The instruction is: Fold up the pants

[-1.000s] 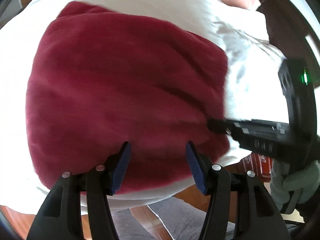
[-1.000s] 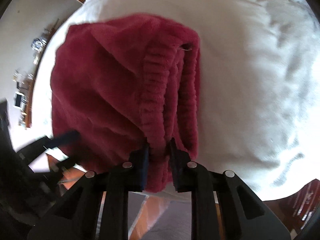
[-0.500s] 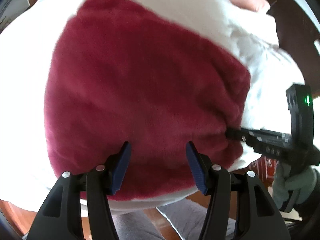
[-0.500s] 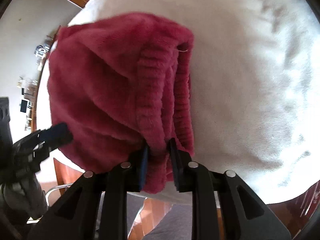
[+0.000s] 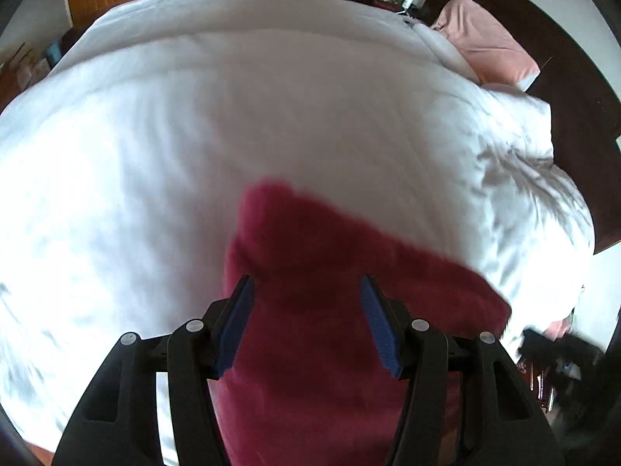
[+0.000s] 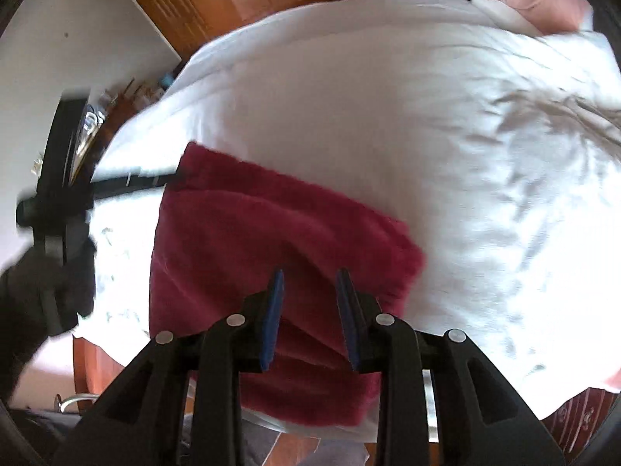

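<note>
On the left, the left tongs (image 5: 306, 322) stand about half open above the pants (image 5: 333, 349), a folded bundle of dark red fleece. From the left wrist view the blue pads (image 5: 233, 330) sit to either side of the cloth's near end, and the blurred picture does not show whether they press on it. In the right wrist view the same tongs reach in from the left, their black tip at the far left corner of the pants (image 6: 271, 233); whether it touches the cloth I cannot tell. A dark-gloved hand (image 6: 46, 279) holds them.

The pants lie near the front edge of the bed (image 5: 271, 116), on its white quilt, with several layers showing along the near right side.

To the right, the right tongs (image 6: 310, 310) are narrow and their jaws are opening. The pads (image 6: 271, 318) hang above the stacked folds without pressing on them, a gap showing on each side.

Further right the quilt is creased and rumpled. A pink pillow (image 5: 489, 42) lies at the far right end of the bed, against a dark headboard (image 5: 574, 116)
</note>
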The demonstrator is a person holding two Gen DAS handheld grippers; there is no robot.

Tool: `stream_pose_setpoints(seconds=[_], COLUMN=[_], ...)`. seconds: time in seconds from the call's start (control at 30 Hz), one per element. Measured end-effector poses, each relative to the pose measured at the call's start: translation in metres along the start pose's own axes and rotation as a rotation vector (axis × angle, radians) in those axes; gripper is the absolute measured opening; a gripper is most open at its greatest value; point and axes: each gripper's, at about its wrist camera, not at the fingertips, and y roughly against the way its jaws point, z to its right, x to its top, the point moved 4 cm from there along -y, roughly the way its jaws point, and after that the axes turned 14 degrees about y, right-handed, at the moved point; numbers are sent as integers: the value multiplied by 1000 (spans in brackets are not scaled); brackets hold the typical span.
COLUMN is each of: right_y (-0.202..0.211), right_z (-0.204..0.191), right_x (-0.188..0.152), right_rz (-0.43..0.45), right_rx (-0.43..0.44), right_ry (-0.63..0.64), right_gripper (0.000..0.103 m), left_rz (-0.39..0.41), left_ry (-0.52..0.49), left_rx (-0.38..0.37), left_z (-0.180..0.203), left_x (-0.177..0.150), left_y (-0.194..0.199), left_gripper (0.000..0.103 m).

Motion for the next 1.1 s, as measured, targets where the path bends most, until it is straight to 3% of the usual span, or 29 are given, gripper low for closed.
stream_pose_setpoints(seconds=[0.1, 0.23, 0.3, 0.53, 0.67, 0.87, 1.1], right_y=[-28, -60, -68, -99, -105, -78, -76], right_z=[6, 25, 33, 27, 22, 19, 34], right_x=[-4, -15, -21, -19, -15, 6, 16], right_rz=[-58, -122, -132, -165, -183, -142, -107], right_rx=[-44, -108, -108, -132, -109, -71, -86], right_ry=[-51, -153, -185, -190, -195, -212, -238], right_gripper=[29, 28, 28, 28, 28, 28, 28], left_rz=[-62, -150, -182, -180, -185, -136, -123], left_ry=[-21, -65, -68, -86, -48, 37, -7], left_rx=[-25, 22, 26, 83, 41, -32, -58], left_z=[6, -6, -20, -25, -26, -41, -34], left_x=[25, 38, 40, 52, 56, 64, 30], left_y=[-27, -68, -85, -120, -120, -73, -28], left_gripper=[43, 23, 18, 18, 19, 22, 25])
